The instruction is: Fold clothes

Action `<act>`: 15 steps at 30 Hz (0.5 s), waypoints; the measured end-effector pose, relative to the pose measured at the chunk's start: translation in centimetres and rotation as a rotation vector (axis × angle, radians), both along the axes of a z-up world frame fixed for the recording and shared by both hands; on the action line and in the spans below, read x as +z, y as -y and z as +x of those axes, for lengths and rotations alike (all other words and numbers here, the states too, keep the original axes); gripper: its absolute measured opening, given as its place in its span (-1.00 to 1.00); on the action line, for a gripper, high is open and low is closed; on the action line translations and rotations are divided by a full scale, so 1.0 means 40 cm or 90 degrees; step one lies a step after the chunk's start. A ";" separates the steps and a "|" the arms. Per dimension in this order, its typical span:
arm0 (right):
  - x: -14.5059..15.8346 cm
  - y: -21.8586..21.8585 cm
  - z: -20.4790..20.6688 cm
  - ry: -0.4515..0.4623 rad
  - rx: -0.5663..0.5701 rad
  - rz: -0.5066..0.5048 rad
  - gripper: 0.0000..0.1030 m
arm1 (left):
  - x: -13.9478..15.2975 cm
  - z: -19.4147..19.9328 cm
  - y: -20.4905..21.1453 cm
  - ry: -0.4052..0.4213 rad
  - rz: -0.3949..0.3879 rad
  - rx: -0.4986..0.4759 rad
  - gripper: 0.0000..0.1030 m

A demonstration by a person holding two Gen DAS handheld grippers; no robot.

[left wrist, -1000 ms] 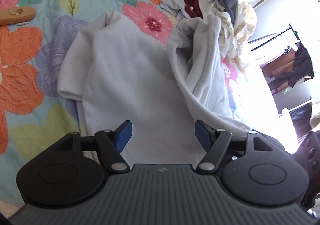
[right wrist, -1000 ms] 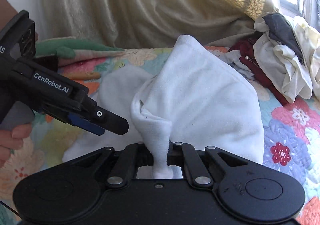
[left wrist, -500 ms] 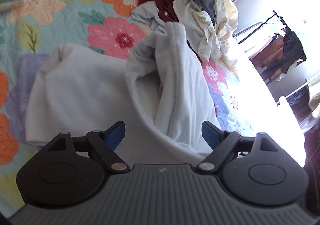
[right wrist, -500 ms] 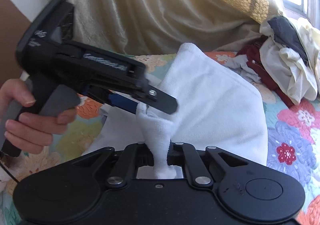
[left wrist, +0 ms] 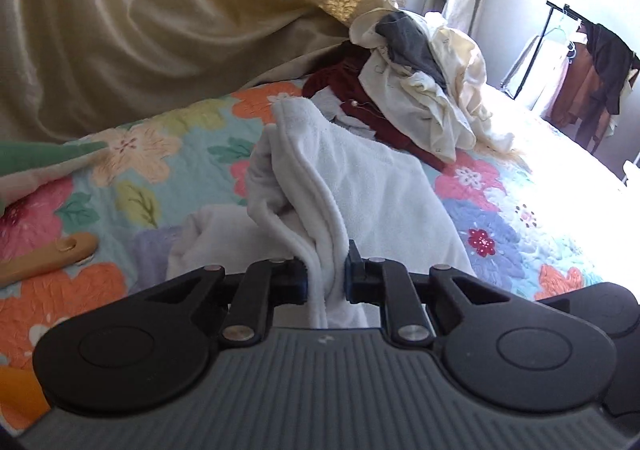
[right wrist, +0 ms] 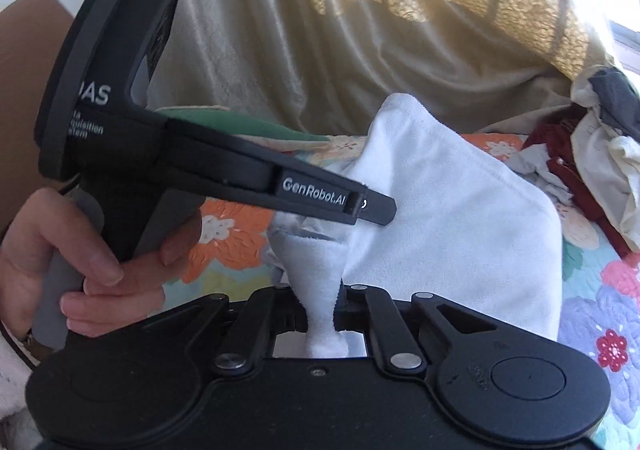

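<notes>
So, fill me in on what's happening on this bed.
A person is folding a white fleece garment on the floral quilt. The left gripper is closing on a bunched fold of it; the right gripper pinches another, its jaws easing open. A pile of unfolded clothes waits behind.

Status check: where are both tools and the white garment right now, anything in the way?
Left tool closing on white garment; right tool easing, garment between its pads. Garment lifted off quilt. Laundry pile behind, clear.
</notes>
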State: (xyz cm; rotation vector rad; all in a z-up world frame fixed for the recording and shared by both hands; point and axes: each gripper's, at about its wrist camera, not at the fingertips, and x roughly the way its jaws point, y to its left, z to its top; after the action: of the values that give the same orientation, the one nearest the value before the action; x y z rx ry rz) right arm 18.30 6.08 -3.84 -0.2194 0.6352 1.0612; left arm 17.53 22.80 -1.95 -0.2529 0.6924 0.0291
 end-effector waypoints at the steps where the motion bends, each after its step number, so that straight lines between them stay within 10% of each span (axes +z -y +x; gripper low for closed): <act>1: -0.012 -0.007 -0.002 -0.010 0.025 0.005 -0.61 | -0.016 -0.005 -0.016 -0.011 0.001 -0.001 -0.71; 3: -0.033 0.001 0.004 -0.054 0.026 0.004 -0.22 | -0.065 -0.003 -0.041 -0.047 0.017 -0.013 -0.70; 15: -0.036 0.166 0.116 -0.059 -0.264 -0.006 -0.02 | -0.111 -0.019 -0.022 -0.097 0.074 0.021 -0.55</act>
State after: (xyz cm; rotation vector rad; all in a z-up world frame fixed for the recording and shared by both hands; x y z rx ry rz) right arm 22.93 -0.55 -5.26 -0.0427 0.7325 0.6720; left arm 16.77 23.67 -6.39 -0.1510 0.8354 0.1215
